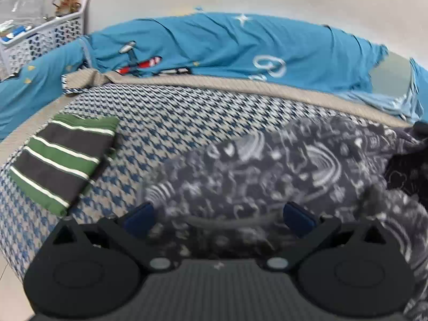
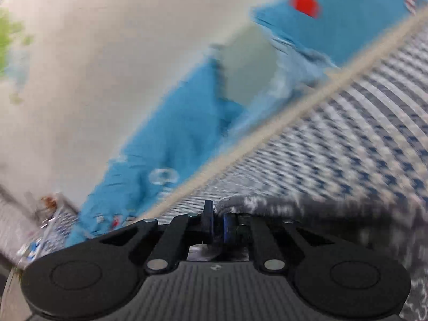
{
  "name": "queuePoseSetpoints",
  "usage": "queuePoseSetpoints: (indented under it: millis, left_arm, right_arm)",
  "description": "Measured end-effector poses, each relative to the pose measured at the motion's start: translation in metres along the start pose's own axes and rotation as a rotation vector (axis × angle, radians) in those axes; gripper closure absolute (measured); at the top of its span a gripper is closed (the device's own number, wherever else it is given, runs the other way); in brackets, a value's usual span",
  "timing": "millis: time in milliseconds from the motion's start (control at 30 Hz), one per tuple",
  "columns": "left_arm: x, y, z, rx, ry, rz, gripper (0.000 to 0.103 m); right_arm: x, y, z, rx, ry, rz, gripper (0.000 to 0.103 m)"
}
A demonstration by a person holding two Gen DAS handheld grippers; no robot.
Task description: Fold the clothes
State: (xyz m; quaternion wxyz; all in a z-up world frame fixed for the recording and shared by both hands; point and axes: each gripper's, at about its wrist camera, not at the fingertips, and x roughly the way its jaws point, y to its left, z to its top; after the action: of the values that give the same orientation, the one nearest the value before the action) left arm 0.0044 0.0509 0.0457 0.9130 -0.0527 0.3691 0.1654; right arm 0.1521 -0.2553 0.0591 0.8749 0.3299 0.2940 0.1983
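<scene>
Dark patterned garment (image 1: 281,165) was spread crumpled across the right of the bed, long axis running left-right | houndstooth cover (image 1: 174,117), striped folded garment (image 1: 64,157) at left, blue bedding (image 1: 214,42), white wall | left tool (image 1: 218,218) was held open over the fabric | right tool (image 2: 217,223) was closed on the garment's edge.

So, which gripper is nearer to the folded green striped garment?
Left. The left gripper is open over the dark patterned garment, with the striped garment just beside it. The right gripper view does not show it.
</scene>
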Motion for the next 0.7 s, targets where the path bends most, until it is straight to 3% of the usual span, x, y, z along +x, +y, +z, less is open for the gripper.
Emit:
queuePoseSetpoints:
  millis: [300, 500, 700]
  left_arm:
    - [-0.021, 0.04, 0.022, -0.121, -0.101, 0.071, 0.0]
    - [-0.035, 0.072, 0.029, -0.219, -0.151, 0.088, 0.0]
    - [-0.048, 0.077, 0.028, -0.231, -0.199, 0.047, 0.0]
  right_arm:
    - [-0.016, 0.089, -0.038, -0.398, 0.024, 0.247, 0.094]
    - [-0.027, 0.128, -0.1, -0.634, 0.156, 0.354, 0.094]
    - [-0.03, 0.132, -0.165, -0.8, 0.307, 0.353, 0.094]
